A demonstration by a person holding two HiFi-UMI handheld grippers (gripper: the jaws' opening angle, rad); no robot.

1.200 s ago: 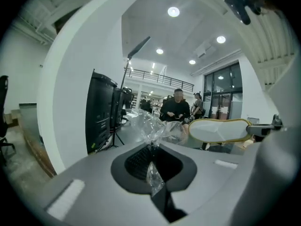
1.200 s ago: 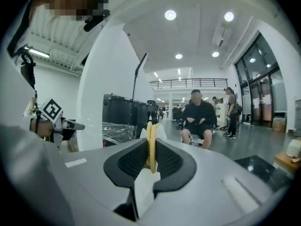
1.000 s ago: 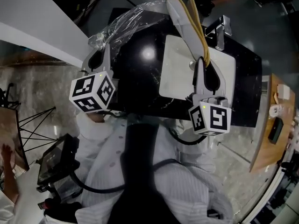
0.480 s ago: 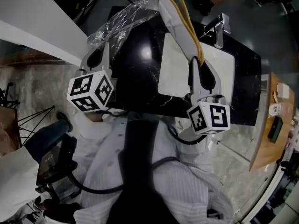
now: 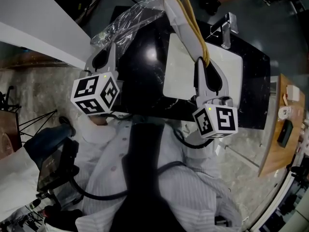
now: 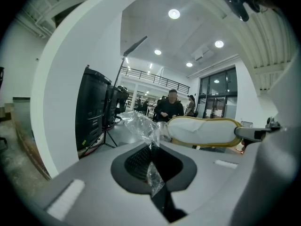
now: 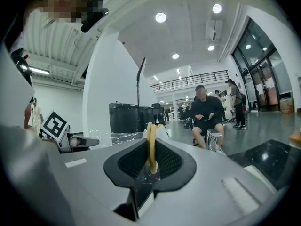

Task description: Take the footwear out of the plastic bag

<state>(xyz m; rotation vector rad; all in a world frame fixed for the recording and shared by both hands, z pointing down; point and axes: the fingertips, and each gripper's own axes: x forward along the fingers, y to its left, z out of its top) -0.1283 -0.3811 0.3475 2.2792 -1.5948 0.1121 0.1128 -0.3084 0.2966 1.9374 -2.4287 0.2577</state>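
The slippers [image 5: 186,23], a white pair edged in yellow, are held up in the air above the black surface [image 5: 145,81] and the white basin [image 5: 176,76] set into it. They are pressed together sole to sole. Their near end is clamped in the right tongs [image 5: 205,64], and in the right gripper view the yellow edges [image 7: 151,145] are seen squeezed between the two ribbed pads, with the jaws a little apart around them.

From there the pair is stretched away from the person, and its far end meets the crumpled plastic bag [image 5: 128,21]. Whether that end is inside the bag's mouth cannot be told. In the left gripper view the slippers [image 6: 202,132] lie crosswise, with one end touching the clear plastic [image 6: 141,126].

The bag is gripped by the left tongs [image 5: 108,47]. Their jaws are clenched fully, with a thin fold of film pinched between the pads [image 6: 153,173]. The rest of the bag is lifted off the surface and bunched between the two tongs.

A metal tap [image 5: 227,25] stands at the basin's far edge.
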